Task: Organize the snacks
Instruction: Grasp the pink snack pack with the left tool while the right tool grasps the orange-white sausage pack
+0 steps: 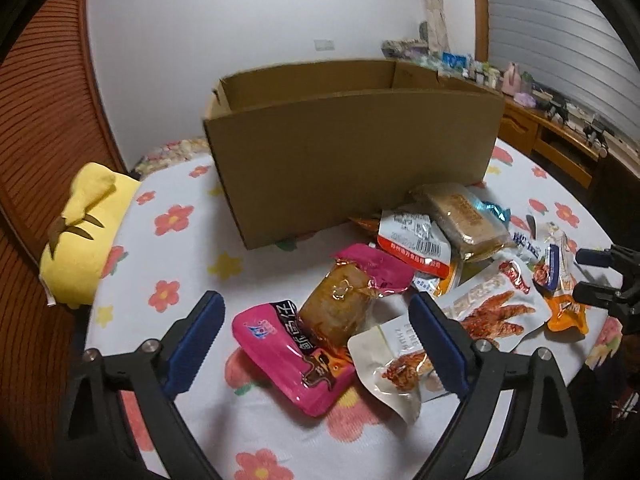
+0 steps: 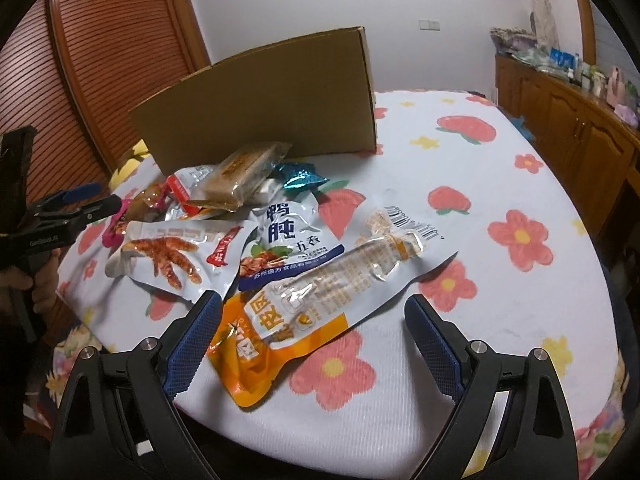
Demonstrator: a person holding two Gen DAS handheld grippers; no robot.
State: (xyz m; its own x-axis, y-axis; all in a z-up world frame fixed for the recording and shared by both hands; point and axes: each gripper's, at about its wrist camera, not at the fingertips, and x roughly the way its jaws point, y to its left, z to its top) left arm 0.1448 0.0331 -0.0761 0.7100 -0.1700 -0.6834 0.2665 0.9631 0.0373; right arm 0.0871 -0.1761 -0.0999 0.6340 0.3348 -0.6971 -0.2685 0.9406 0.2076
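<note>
Left gripper [image 1: 316,344] fingers wide over pink pack [image 1: 280,356] on the bed [image 1: 180,256], right gripper [image 2: 312,344] fingers wide over orange pack [image 2: 256,344], box [image 1: 344,160] behind, yellow plush [image 1: 80,248] only in left view.

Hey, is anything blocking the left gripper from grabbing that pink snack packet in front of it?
Nothing visible does. The left gripper is open with the pink snack packet lying between its fingers on the flowered cloth. A brown snack rests on the packet's far end.
</note>
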